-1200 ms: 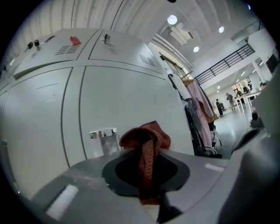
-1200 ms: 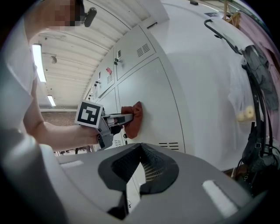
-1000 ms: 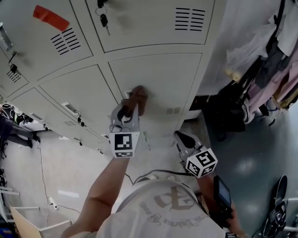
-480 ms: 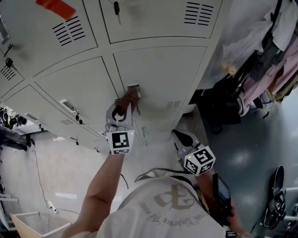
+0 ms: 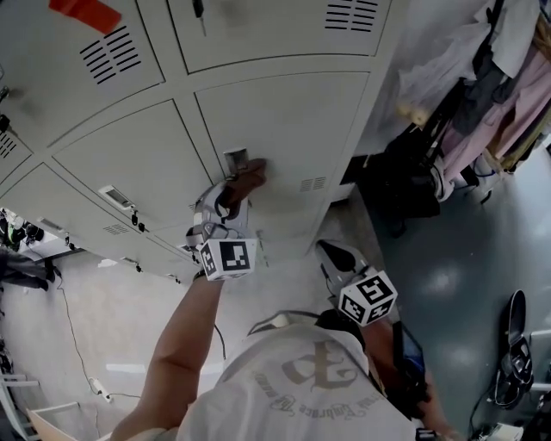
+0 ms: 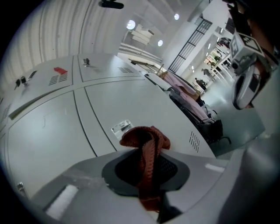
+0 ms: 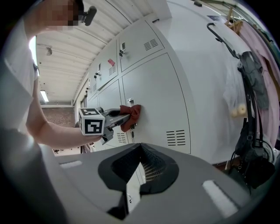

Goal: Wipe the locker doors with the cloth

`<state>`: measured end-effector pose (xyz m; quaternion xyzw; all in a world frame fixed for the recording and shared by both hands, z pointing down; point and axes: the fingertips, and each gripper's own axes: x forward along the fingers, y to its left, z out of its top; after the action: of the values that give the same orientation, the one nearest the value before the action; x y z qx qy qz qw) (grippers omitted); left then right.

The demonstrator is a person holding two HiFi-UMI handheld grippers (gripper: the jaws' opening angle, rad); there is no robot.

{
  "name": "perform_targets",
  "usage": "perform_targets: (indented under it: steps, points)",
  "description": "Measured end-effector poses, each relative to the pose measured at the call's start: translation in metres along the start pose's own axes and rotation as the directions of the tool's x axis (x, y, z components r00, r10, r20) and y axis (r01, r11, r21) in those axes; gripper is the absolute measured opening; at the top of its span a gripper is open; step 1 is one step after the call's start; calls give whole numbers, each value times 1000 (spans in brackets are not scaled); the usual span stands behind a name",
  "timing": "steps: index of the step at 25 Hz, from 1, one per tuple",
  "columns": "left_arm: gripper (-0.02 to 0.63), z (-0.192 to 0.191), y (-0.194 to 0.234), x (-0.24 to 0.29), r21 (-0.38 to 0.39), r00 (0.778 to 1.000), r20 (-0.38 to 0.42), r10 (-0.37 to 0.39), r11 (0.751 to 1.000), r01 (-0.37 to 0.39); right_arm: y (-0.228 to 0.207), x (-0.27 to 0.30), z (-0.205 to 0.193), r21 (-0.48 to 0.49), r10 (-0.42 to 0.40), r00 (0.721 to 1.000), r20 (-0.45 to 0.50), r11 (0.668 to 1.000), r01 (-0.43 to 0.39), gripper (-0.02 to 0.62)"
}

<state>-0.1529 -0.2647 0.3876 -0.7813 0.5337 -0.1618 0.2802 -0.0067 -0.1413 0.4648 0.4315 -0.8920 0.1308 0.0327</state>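
1. At far left, in the upper row, find the locker door marked with a red label (image 5: 84, 15). The label sits just above a set of vent slots.
2. Check your left claw (image 5: 239, 191). Your arm is stretched toward the locker bank, and the jaws are clamped tight on the cloth (image 5: 250, 175), with its marker cube facing back toward you.
3. Locate the cloth. It is rust-red and bunched, and a strip of it is pinched between the jaws while the bulk bulges past the tips. The bulge rests against the face of the locker door (image 5: 293, 121), just right of the small metal plate (image 5: 233, 160) at that door's left edge.
4. Note the small vent grille (image 5: 312, 183) low on the same door. It lies to the right of the cloth and clear of it.
5. Check your right claw (image 5: 330, 254). It is held low near your torso and well apart from the lockers. The jaws are drawn together with nothing between them.
6. At far right, hanging clothes (image 5: 482, 86) crowd the space beside the locker bank's end panel, above the grey floor (image 5: 465, 284).
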Motion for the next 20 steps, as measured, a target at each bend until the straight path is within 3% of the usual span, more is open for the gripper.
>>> perform_targets:
  steps: [6,13,20]
  points:
    - [67,9,-13,10,58,998,-62,1,998,3,-27,-5,4,23,-15,1000,18,1000,14,8]
    - [67,43,-56,37,302,996,-70,-51,951,70,-62,-17,3,53,-20,1000,20,998,19,8]
    - [67,63,-102,68,307,994,-74,-81,947,100,-109,-45,7,74,-59,998,25,996,57,8]
